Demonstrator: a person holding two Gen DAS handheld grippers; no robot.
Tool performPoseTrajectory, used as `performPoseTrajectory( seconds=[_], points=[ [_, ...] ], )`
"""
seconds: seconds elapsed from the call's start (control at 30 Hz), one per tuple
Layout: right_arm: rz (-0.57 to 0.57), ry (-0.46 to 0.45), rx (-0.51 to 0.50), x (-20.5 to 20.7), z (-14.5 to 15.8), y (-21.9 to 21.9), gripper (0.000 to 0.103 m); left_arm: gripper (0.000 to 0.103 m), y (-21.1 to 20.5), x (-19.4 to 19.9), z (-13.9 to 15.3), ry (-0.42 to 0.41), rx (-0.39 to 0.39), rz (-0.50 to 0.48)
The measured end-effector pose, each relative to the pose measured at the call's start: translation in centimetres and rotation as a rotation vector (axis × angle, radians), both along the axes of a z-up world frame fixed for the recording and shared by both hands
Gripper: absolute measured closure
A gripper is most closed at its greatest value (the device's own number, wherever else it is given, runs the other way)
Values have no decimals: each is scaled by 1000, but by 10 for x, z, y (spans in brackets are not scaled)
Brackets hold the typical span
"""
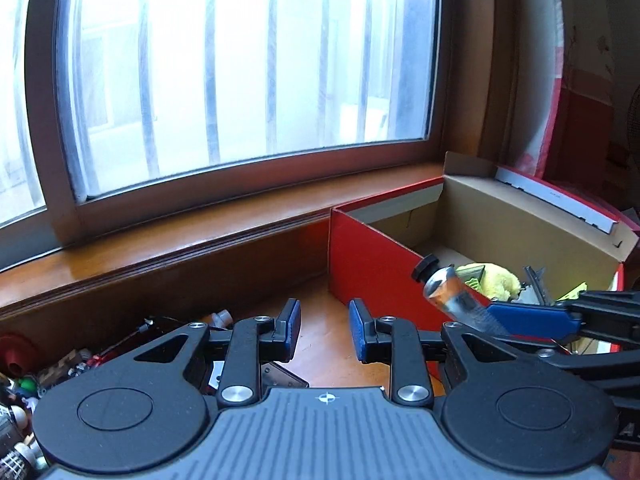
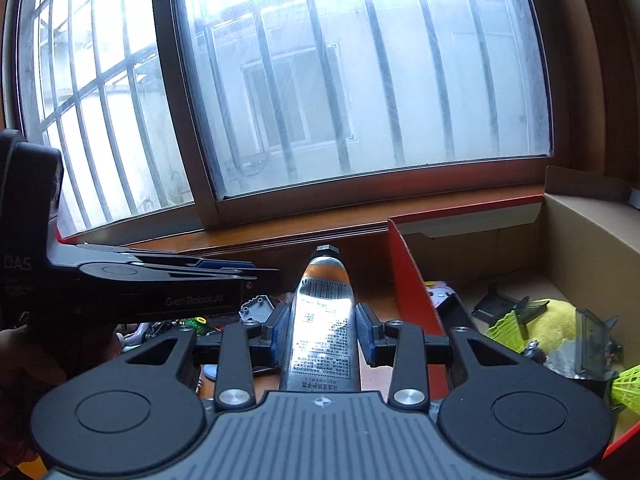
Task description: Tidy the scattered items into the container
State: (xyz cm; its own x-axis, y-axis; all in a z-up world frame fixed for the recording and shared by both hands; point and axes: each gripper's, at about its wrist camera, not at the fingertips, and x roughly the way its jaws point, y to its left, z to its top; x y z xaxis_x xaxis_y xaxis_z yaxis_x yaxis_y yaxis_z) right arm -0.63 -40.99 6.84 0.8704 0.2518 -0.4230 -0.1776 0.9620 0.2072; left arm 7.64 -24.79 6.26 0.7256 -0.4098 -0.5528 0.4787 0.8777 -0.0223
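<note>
My right gripper [image 2: 322, 334] is shut on a silver tube [image 2: 324, 320] with a black cap and printed text; the tube points forward, just left of the box's red wall. In the left wrist view the tube [image 1: 452, 296] hangs at the near left rim of the red cardboard box [image 1: 372, 264], held by the right gripper [image 1: 528, 318]. My left gripper [image 1: 325, 330] is open and empty above the wooden surface left of the box. The box [image 2: 408, 280] holds a yellow plush toy [image 2: 550, 326], green shuttlecock-like pieces [image 2: 506, 326] and dark plastic parts.
A pile of small scattered items [image 1: 60, 368] lies at the lower left on the wooden surface. A wooden window sill [image 1: 180, 240] and barred window run behind. The left gripper's body [image 2: 120, 288] sits close to the left of the tube.
</note>
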Motion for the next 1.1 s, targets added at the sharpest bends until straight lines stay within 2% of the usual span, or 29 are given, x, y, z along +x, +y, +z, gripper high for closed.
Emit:
performPoseTrajectory(
  seconds=[0.1,0.13,0.3,0.4,0.47,0.5,0.63,0.8,0.9,1.0,1.1],
  points=[
    [5,-1,-1,0,0,-8,65,63,1,-2,-15,49,21,16],
    [9,3,2,1,-1,-8,65,55,3,-4,-22,71,37,18],
    [26,23,7,5,-9,-5,65,42,7,-6,-58,181,100,26],
    [27,30,9,7,-12,-1,65,37,6,-5,-74,228,98,39],
    [23,29,10,6,-11,-1,65,25,5,-4,-82,248,84,49],
    [20,28,9,5,-11,-1,65,24,4,-3,-86,254,78,52],
    [10,25,9,2,-10,0,65,18,-4,-1,-96,244,62,47],
    [-5,30,9,0,-10,-3,65,18,-22,-1,-110,230,94,35],
    [-14,28,13,-2,-11,-5,65,24,-29,-9,-116,192,132,21],
    [-23,27,17,-5,-11,-7,65,42,-26,-15,-116,171,113,21],
    [-26,25,21,-6,-11,-8,65,42,-17,-16,-114,189,68,30]
  ],
)
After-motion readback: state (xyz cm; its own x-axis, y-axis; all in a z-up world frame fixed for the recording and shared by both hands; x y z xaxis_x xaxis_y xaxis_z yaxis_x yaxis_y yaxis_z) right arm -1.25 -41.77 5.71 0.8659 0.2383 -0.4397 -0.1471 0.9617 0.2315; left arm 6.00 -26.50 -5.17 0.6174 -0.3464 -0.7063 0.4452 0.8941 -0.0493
